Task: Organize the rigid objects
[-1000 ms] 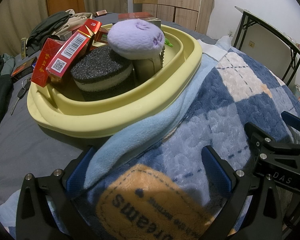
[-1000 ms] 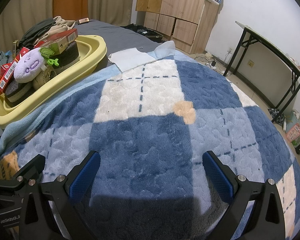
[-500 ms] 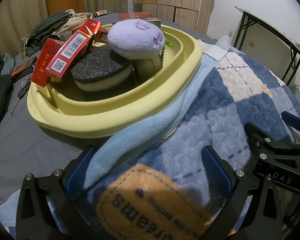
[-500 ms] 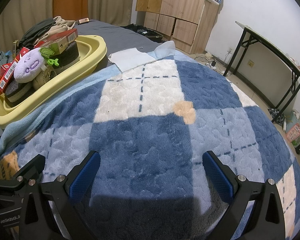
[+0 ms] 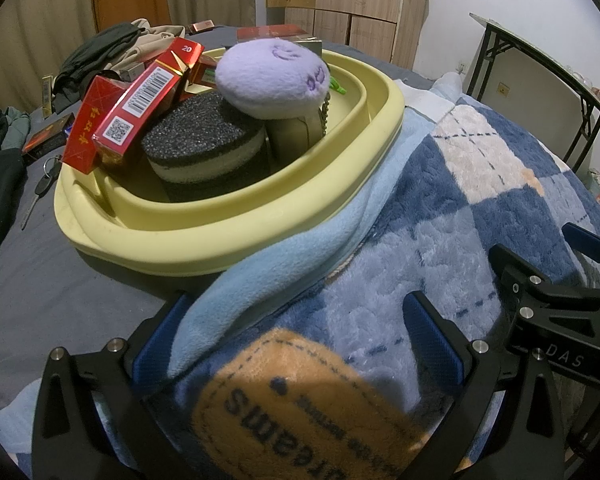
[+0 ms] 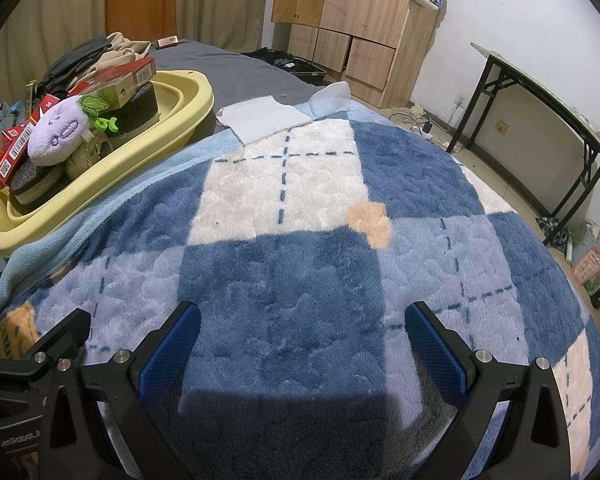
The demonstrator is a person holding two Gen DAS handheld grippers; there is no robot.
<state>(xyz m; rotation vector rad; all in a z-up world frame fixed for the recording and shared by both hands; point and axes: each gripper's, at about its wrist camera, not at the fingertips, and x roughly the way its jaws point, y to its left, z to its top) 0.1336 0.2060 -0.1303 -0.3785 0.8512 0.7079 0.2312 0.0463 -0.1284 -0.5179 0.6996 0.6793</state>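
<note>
Room: white wall on the right, wood cupboards (image 6: pixel 364 28) at the top middle, curtains at the upper left, a black-legged table (image 6: pixel 540 120) at the right edge.
Bed: a grey sheet (image 6: pixel 236 68) runs from the middle up to the top of the frame, with a heap of clothes (image 6: pixel 88 56) at the upper left.
Blanket (image 6: pixel 300 272): fluffy, with blue, pale blue and cream checks. It fills the lower and right part of both views. Its pale blue edge lies against the tub's near rim.
Tub (image 5: pixel 228 232): yellow and oval, at the left in both views. In the right view its long side runs from the lower left up to the middle.
Boxes (image 5: pixel 140 104): red, stacked at the tub's left end, tilted, long sides pointing up and to the right. One more lies flat at the far end, on top.
Sponge (image 5: pixel 204 148): round, dark on top with a pale band, in the middle of the tub.
Plush (image 5: pixel 272 76): purple and round, on top of the pile. Its stitched face points right in the left view.
Key (image 5: pixel 40 188): on the sheet, just left of the tub.
Left gripper (image 5: pixel 296 340): low over the blanket, fingers spread wide, nothing between them.
Right gripper (image 6: pixel 300 340): low over the blanket, fingers spread wide, nothing between them.
</note>
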